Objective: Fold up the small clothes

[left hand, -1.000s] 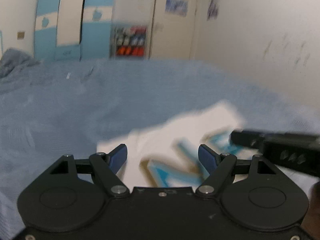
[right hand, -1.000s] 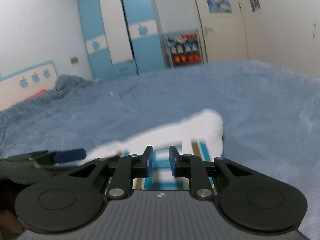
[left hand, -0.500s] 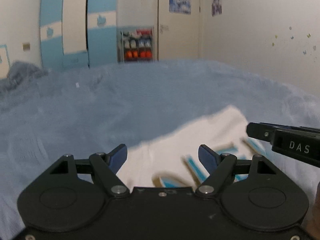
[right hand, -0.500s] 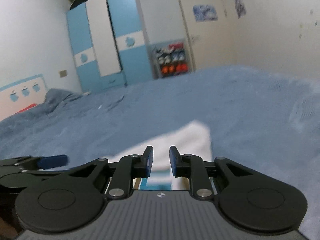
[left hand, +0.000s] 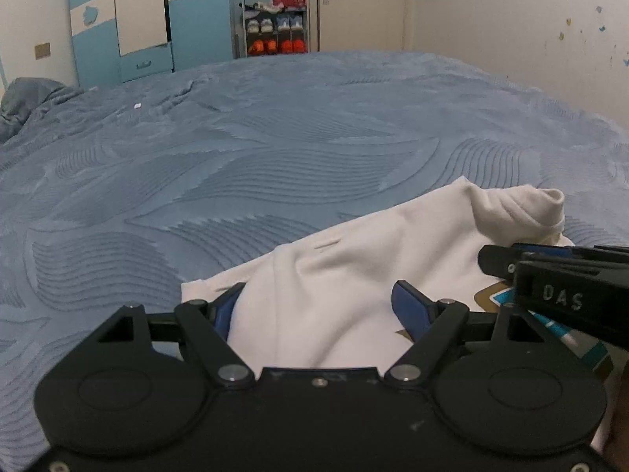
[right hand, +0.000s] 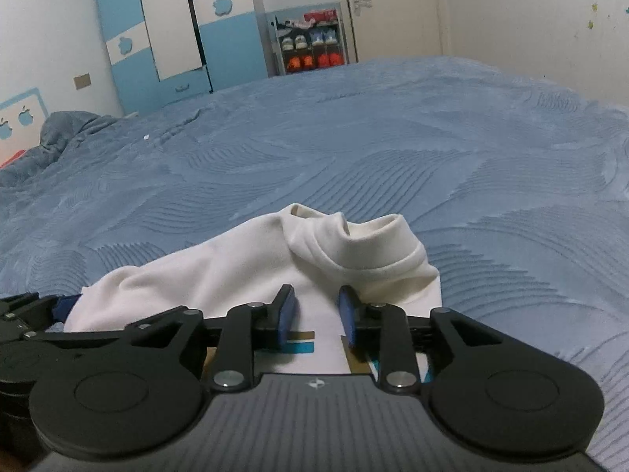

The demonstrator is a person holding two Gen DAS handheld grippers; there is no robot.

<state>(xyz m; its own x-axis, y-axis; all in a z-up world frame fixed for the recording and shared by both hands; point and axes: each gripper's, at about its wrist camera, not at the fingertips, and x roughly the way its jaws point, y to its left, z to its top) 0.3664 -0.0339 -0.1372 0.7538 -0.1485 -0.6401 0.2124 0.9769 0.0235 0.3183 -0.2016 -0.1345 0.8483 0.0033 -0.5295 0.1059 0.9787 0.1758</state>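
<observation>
A small white top (left hand: 354, 259) lies on the blue bedspread (left hand: 275, 149), its rolled collar (right hand: 373, 244) at the far end. A teal and brown print (right hand: 300, 342) shows on the near part. My left gripper (left hand: 317, 289) is wide open low over the top's left edge, with white cloth lying between its blue pads. My right gripper (right hand: 317, 290) sits just before the collar, narrowly open, with flat cloth visible through the gap and nothing pinched that I can see. In the left wrist view the right gripper (left hand: 495, 255) reaches in from the right.
The textured blue bedspread (right hand: 471, 157) stretches far ahead and to both sides. A bunched blue blanket (left hand: 23, 98) lies at the far left. Beyond the bed stand a blue and white wardrobe (left hand: 157, 11), a shoe rack (left hand: 275, 23) and a door (left hand: 361, 0).
The white top has come down and settled flat on the bed. The gap in my right gripper has widened a little. Both views have steadied; the left gripper stayed wide open.
</observation>
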